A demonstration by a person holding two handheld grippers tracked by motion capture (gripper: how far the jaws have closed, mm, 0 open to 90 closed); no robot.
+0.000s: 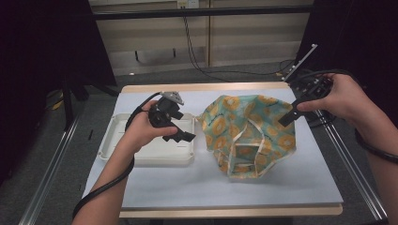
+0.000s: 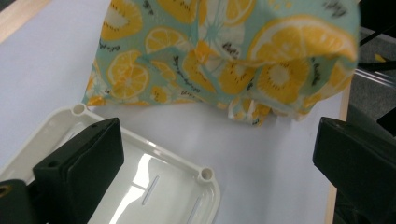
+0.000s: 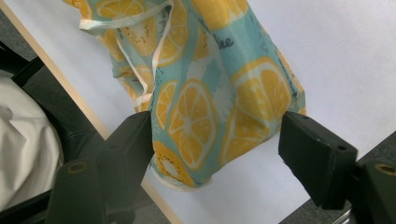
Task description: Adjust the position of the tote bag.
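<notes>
From the high view, the lemon-print cloth bag lies crumpled just right of the frame's centre on the pale table, with the white tray at centre left. My left gripper hangs over the tray's right part; my right gripper sits at the bag's upper right edge.

In the left gripper view, my jaws stand spread and empty, the tray's corner below them and the bag across the top.

In the right gripper view, my jaws stand wide with a fold of the bag between them. The left jaw seems to touch the cloth; whether the right one presses it I cannot make out. If I lift now, I judge the loose fold could slip free. The bag's opening and handles are partly buried in folds.
</notes>
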